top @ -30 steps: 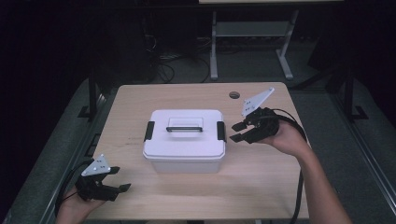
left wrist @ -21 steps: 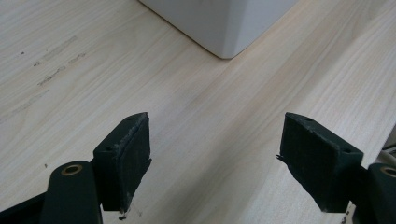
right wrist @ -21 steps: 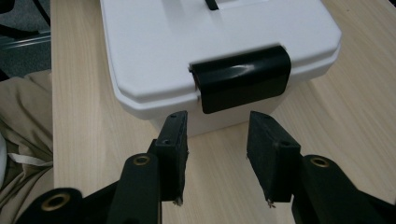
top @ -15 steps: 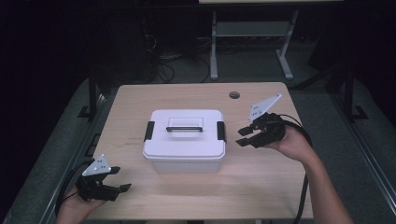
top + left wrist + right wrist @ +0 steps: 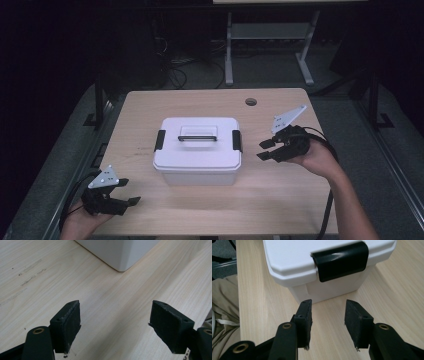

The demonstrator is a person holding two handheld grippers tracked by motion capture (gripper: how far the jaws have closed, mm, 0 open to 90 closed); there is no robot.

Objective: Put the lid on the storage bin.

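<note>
Over the table, high view:
Right gripper (image 5: 268, 149): held in the person's right hand just right of the white lidded box (image 5: 197, 149), jaws parted a little and aimed left at the box's right end; not touching it.
Left gripper (image 5: 124, 193): low at the near left corner of the table (image 5: 280, 195), jaws apart, pointing right along the near edge, well apart from the box.
Box: stands upright mid-table, long axis left to right, black handle (image 5: 197, 137) lying flat along that axis, a black latch (image 5: 237, 140) on each short end, lid on.
Hidden: both forearms are cut off by the bottom edge.

Left gripper view:
Jaws: spread wide, nothing between them, bare wood below.
Box (image 5: 120, 252): one lower corner at the top edge, the rest cut off.

Right gripper view:
Jaws: a moderate gap, empty, pads level with the box's base.
Latch (image 5: 340, 260): straight ahead and above the jaws, folded down over lid and wall.
Cut off: the box's far end and top; beige cloth (image 5: 223, 307) at left, hard to identify.
</note>
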